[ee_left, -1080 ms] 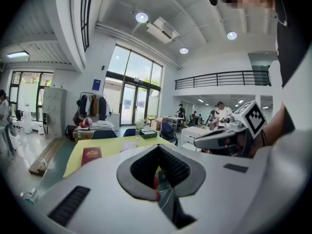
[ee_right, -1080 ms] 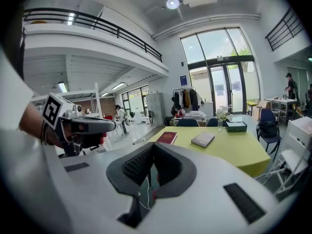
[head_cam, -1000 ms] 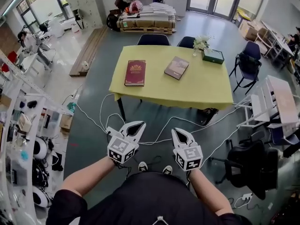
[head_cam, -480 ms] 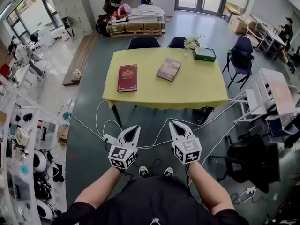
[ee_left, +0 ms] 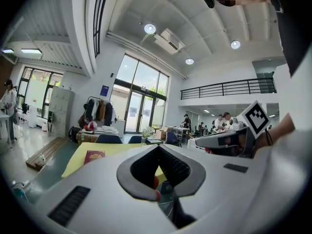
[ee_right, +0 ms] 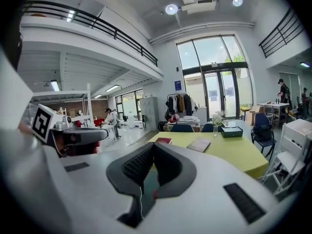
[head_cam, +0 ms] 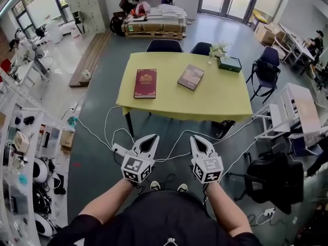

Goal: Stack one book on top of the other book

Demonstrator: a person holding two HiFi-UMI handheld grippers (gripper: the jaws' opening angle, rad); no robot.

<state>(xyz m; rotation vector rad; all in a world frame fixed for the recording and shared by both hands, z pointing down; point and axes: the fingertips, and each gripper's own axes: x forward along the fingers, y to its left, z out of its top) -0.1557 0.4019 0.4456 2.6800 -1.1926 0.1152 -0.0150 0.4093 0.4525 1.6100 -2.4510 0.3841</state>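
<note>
A dark red book (head_cam: 146, 83) lies flat on the left part of the yellow table (head_cam: 215, 99), and a brown book (head_cam: 191, 77) lies apart from it nearer the middle. Both grippers are held over the floor, well short of the table's near edge. My left gripper (head_cam: 153, 136) is shut and empty, as is my right gripper (head_cam: 196, 138). The left gripper view shows the red book (ee_left: 94, 156) far beyond its closed tips (ee_left: 157, 148). Past the closed tips (ee_right: 152, 145) in the right gripper view lie the red book (ee_right: 163, 141) and the brown book (ee_right: 198, 145).
A green box (head_cam: 230, 63) and a small vase of flowers (head_cam: 217, 49) stand at the table's far right corner. Two dark chairs (head_cam: 164, 45) sit behind the table. Cables (head_cam: 110, 132) trail over the floor in front. A white rack (head_cam: 300, 111) and a black office chair (head_cam: 279, 176) stand at the right.
Both grippers have drifted a little across the floor, still side by side and shut. The head view has swung slightly. The books lie where they were.
</note>
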